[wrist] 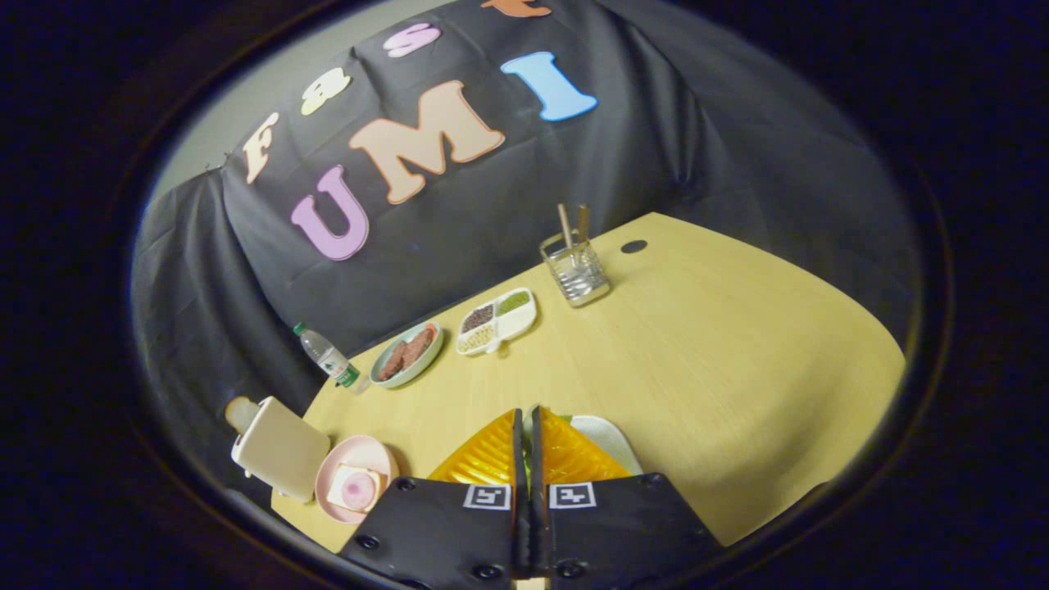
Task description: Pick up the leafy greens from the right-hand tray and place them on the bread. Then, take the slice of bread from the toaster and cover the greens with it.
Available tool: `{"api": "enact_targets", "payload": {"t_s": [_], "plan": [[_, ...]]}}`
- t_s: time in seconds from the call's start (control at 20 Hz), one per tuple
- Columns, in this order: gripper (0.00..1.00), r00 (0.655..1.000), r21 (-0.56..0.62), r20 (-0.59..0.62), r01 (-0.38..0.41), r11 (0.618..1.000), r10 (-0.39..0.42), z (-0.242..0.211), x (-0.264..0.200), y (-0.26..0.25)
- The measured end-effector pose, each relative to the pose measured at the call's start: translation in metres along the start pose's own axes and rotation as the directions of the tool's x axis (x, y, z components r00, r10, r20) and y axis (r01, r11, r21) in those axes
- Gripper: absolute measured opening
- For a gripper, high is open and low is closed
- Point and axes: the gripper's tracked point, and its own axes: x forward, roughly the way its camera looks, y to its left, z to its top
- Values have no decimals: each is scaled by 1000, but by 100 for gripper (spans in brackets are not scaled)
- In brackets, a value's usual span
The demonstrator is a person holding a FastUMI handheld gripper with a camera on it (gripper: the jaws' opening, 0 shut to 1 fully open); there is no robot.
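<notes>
In the gripper view, your hand-held gripper (pixel 529 426) is tilted down toward the near edge of the table (pixel 697 369), rolled a little so the table runs slantwise. Its two fingers (pixel 492 455) stand almost together, with just a thin slit between them. A sliver of the leafy greens (pixel 524 459) shows in that slit, so the fingers look clamped on them, though you can see very little of the leaves. Just beyond the fingertips, partly hidden by them, lies the white tray (pixel 610 438).

Off to the left of the fingers sits a pink plate (pixel 361 459) carrying a slice of bread (pixel 354 487) with a round pink piece on top. Touching or just beside that plate stands the cream toaster (pixel 280 449), with another bread slice (pixel 242 412) poking out of its top.

Farther out along the table's back edge you have a water bottle (pixel 326 354), then a green bowl (pixel 407 354) with brown pieces in it, then a divided white dish (pixel 498 320) of small fillings. Well beyond those stands a wire holder (pixel 575 273) with a few utensils upright in it.
</notes>
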Motion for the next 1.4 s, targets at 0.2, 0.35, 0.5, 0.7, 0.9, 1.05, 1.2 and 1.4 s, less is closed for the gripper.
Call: {"api": "enact_targets", "payload": {"t_s": [0.2,0.35,0.5,0.7,0.9,1.05,1.2,1.4], "plan": [[3,999,-63,10,-45,997,46,8,-10,51],[3,995,-92,26,-90,992,92,12,-16,101],[3,990,-132,14,-136,982,139,0,-23,157],[3,977,-160,-13,-213,964,214,-26,-28,239],[3,963,-138,-42,-270,953,266,-63,-22,302],[3,962,-92,-52,-271,958,267,-89,-7,324],[3,973,-73,-63,-225,972,220,-114,10,318],[3,986,-65,-85,-146,987,140,-140,25,289]]}}
